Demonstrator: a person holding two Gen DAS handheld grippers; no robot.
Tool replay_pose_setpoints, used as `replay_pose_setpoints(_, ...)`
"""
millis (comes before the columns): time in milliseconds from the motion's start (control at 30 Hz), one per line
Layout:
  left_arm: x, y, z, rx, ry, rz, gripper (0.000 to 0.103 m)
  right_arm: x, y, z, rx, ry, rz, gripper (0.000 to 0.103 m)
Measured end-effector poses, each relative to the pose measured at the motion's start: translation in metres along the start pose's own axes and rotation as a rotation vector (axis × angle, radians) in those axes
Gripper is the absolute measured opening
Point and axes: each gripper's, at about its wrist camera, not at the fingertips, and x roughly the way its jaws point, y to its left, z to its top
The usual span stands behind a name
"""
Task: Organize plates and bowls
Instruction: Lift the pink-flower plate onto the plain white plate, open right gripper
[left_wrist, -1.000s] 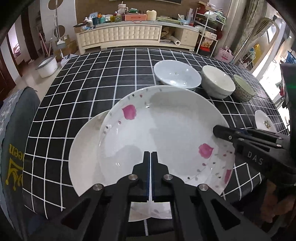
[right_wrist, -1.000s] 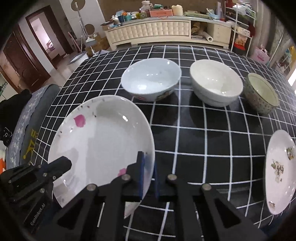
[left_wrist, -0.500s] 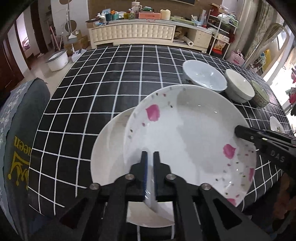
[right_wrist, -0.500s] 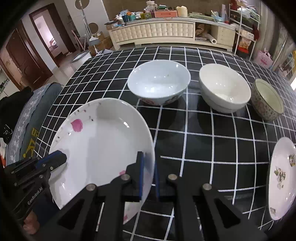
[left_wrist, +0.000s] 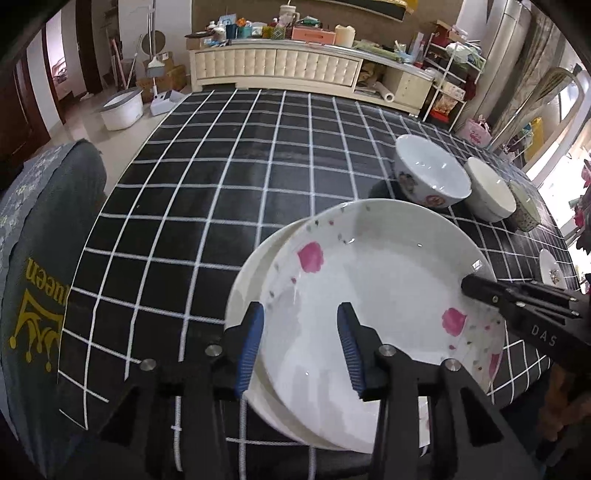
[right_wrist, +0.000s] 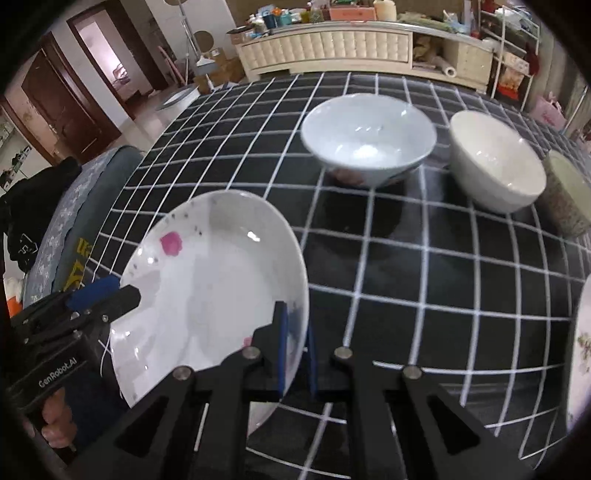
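Observation:
A white plate with pink flowers (left_wrist: 376, 295) lies over a plain white plate (left_wrist: 243, 280) near the table's front edge. My left gripper (left_wrist: 301, 343) is open, its fingers either side of the flowered plate's near rim. My right gripper (right_wrist: 295, 350) is shut on the flowered plate's (right_wrist: 218, 288) right rim; its arm shows in the left wrist view (left_wrist: 524, 306). A blue-white bowl (right_wrist: 369, 140), a white bowl (right_wrist: 495, 162) and a small patterned bowl (right_wrist: 569, 192) stand in a row behind.
A small flowered plate (right_wrist: 581, 354) lies at the right edge of the black checked tablecloth (left_wrist: 221, 177). A grey chair back (left_wrist: 40, 258) stands at the left. A cream sideboard (left_wrist: 280, 70) is beyond the table.
My left gripper has opened and let go of the flowered plate. The plate has come down over the plain plate, with the right gripper still on its rim.

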Motion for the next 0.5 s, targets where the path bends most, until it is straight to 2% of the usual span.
replay_pose_setpoints(400, 0.0091, 0.0041, -0.0104, 0.008, 0.033, -0.004, 0.039, 0.0065, 0.0035, 0.0022, -0.024, 0.017, -0.027, 0.016)
replay_pose_setpoints(500, 0.0108, 0.0011, -0.0104, 0.014, 0.041, 0.005, 0.039, 0.0036, 0.0074, 0.0009, -0.035, 0.007, -0.062, 0.022)
